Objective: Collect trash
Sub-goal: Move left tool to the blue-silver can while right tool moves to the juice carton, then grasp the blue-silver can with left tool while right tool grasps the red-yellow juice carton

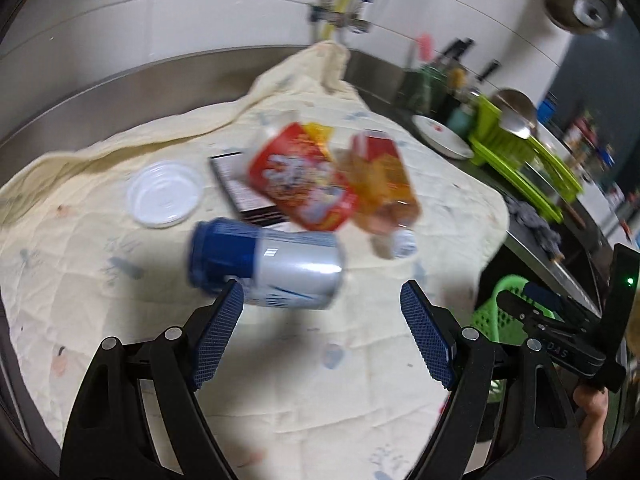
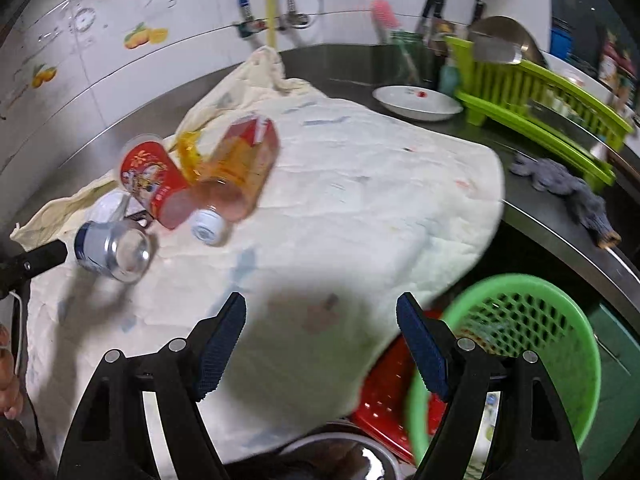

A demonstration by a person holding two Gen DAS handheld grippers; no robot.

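Trash lies on a cream cloth: a blue and silver can on its side, a red cup, an amber plastic bottle with a white cap, a white lid and a dark flat packet. My left gripper is open, just short of the can, its left pad by the can's near side. My right gripper is open and empty over the cloth's near right part. The can, cup and bottle lie far left of it. A green basket stands at lower right.
A white plate, a lime dish rack with a metal bowl, and a grey rag sit on the steel counter to the right. A red basket lies under the cloth's edge. Tiled wall with pipes stands behind.
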